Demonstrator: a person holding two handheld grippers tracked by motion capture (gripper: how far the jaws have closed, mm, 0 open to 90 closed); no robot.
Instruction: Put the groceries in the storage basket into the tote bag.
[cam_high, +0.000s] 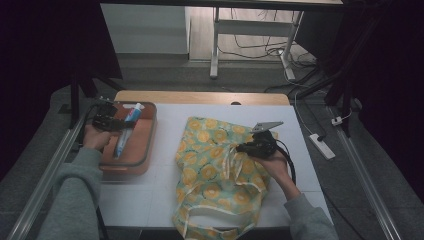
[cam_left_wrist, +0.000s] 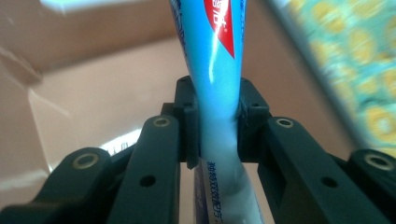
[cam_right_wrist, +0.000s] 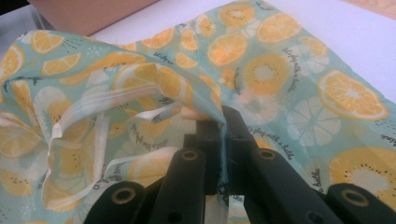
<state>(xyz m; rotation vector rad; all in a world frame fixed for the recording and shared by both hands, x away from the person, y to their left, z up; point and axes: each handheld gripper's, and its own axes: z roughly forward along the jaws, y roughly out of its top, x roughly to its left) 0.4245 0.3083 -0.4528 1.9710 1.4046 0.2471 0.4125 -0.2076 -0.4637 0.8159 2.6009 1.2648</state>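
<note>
A blue and white toothpaste tube (cam_left_wrist: 212, 88) with a red label sits pinched between the pads of my left gripper (cam_left_wrist: 217, 123), above the floor of the brown tray (cam_left_wrist: 93, 88). From above, that left gripper (cam_high: 116, 123) is over the tray (cam_high: 145, 150), and the tube (cam_high: 126, 132) points toward the tray's far end. A fabric bag (cam_high: 215, 170) printed with orange slices lies in the middle of the white table. My right gripper (cam_right_wrist: 223, 122) is shut on the raised edge of the bag (cam_right_wrist: 154, 88), holding its mouth up; from above this gripper (cam_high: 243, 147) is at the bag's right side.
The white table (cam_high: 300, 165) has a wooden strip along its far edge. A power strip (cam_high: 322, 146) and cables lie on the floor at the right. A metal rail (cam_high: 45, 180) runs along the table's left side.
</note>
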